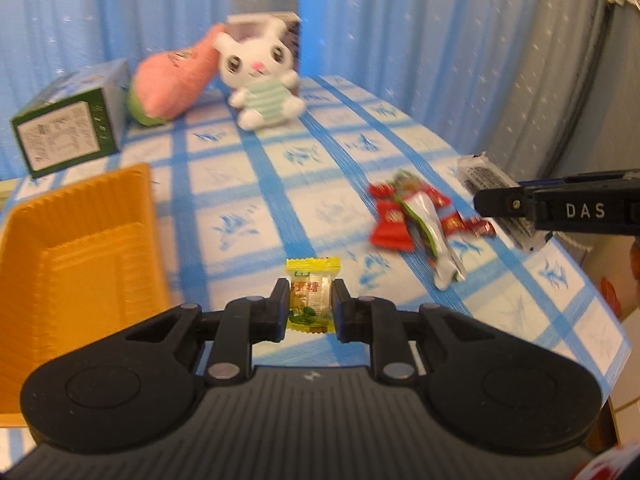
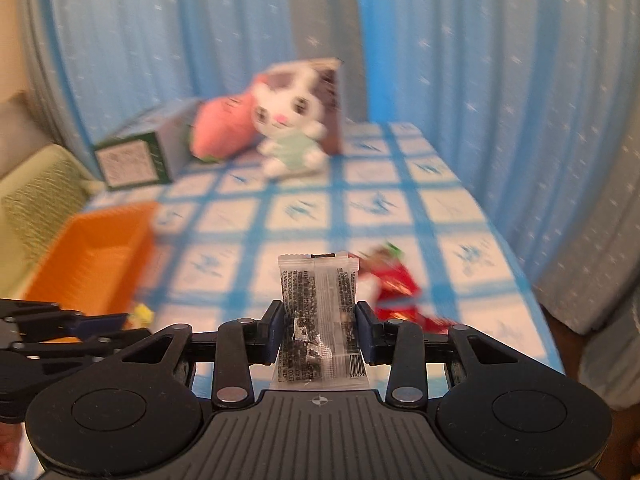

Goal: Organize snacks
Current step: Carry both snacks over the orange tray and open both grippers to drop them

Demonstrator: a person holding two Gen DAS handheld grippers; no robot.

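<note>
My left gripper is shut on a small yellow wrapped candy, held above the blue-checked tablecloth. An orange tray lies just to its left. In the right wrist view my right gripper is shut on a clear packet with dark contents, also off the table. A pile of red-wrapped snacks with a silver packet lies on the cloth at the right, and shows as the red pile beyond the right gripper. The left gripper's arm shows at the left edge.
At the back stand a green box, a pink plush, a white plush rabbit and a brown box. Blue curtains hang behind. The table's edge runs down the right.
</note>
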